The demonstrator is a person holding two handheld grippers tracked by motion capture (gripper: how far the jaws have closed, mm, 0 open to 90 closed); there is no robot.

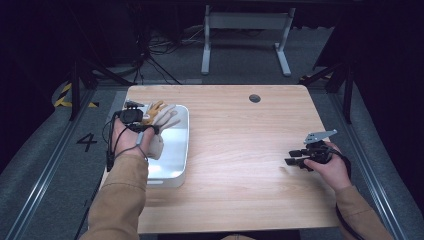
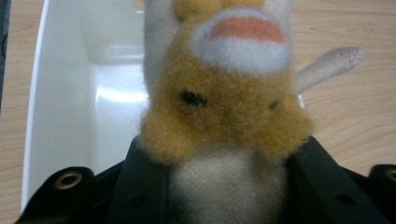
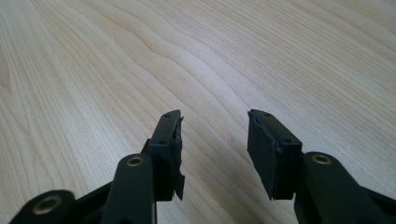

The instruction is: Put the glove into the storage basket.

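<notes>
Plush toy [image 2: 224, 116] clamped in left gripper [image 1: 142, 127], poised over white tray [image 1: 177, 172] below; release still pending. Right gripper [image 3: 215, 149] open, empty.

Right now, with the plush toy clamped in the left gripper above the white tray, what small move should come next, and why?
Probably lower it a little further, then open. The left gripper is shut on the plush toy, which hangs over the white tray rather than lying in it. The right gripper rests open over bare table, so it plays no part.
</notes>
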